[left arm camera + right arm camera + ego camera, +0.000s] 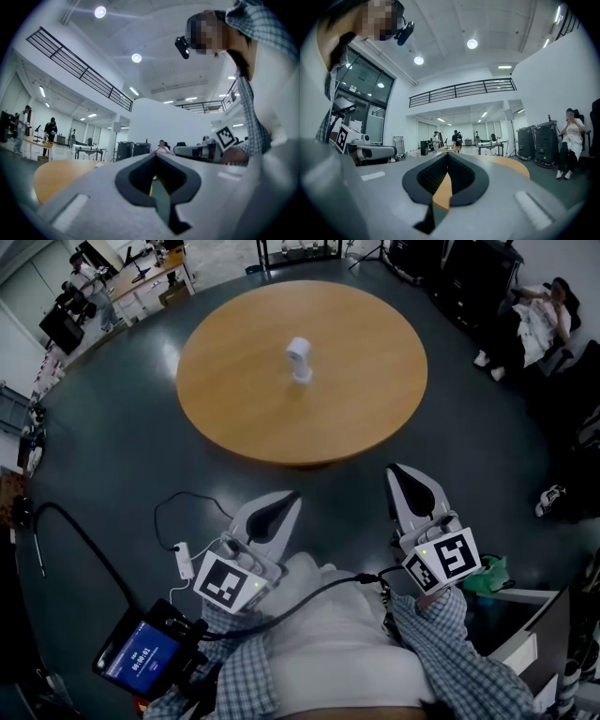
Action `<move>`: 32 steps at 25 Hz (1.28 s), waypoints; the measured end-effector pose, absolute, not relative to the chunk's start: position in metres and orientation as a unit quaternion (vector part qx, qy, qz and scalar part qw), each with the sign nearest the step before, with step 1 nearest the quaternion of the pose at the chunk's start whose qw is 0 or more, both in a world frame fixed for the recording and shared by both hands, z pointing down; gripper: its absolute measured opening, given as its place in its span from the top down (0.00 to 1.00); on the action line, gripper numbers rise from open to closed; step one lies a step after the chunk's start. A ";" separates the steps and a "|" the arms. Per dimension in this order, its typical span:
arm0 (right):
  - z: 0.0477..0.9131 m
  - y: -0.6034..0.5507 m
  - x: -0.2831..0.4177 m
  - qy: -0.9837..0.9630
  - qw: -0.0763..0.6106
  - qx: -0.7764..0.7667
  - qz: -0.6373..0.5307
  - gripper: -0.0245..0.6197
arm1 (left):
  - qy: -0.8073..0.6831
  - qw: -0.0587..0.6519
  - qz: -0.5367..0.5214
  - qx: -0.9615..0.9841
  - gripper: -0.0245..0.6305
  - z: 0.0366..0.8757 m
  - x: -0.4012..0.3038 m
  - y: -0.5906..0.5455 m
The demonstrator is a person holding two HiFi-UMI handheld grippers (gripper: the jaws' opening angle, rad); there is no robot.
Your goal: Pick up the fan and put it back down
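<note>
A small white fan [299,360] stands upright near the middle of a round wooden table [234,399]. Both grippers hang over the dark floor short of the table's near edge, pointing level toward it and well apart from the fan. My left gripper [292,495] is shut, its tips meeting with nothing between them [155,154]. My right gripper [394,468] is also shut and empty [447,153]. The table's edge [56,178] shows past the left jaws, and a strip of the table [511,164] shows past the right jaws.
A person sits in a chair [539,320] at the far right beside black cases [469,277]. Desks with people [141,282] stand at the back left. A cable [187,512] lies on the floor, and a device with a blue screen [141,657] sits by my left side.
</note>
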State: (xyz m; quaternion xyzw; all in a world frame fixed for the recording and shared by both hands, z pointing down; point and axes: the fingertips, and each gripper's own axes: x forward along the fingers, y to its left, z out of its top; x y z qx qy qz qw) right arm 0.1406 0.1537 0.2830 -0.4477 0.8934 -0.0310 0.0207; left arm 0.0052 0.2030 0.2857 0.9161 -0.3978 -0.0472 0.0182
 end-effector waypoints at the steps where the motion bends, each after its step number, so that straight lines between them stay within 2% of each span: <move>1: 0.281 0.156 0.141 0.894 0.021 -0.446 -0.029 0.96 | -0.398 0.018 -0.049 0.916 0.96 0.285 0.006 0.205; 12: 0.280 0.147 0.149 0.891 0.028 -0.452 -0.035 0.96 | -0.392 0.016 -0.043 0.919 0.96 0.281 0.010 0.190; 22: 0.281 0.075 0.138 0.896 0.024 -0.443 -0.016 0.96 | -0.376 0.023 -0.045 0.925 0.96 0.301 0.014 0.125; 32: 0.277 -0.020 0.083 0.901 0.028 -0.432 -0.014 0.96 | -0.380 0.018 -0.040 0.924 0.96 0.295 -0.039 0.030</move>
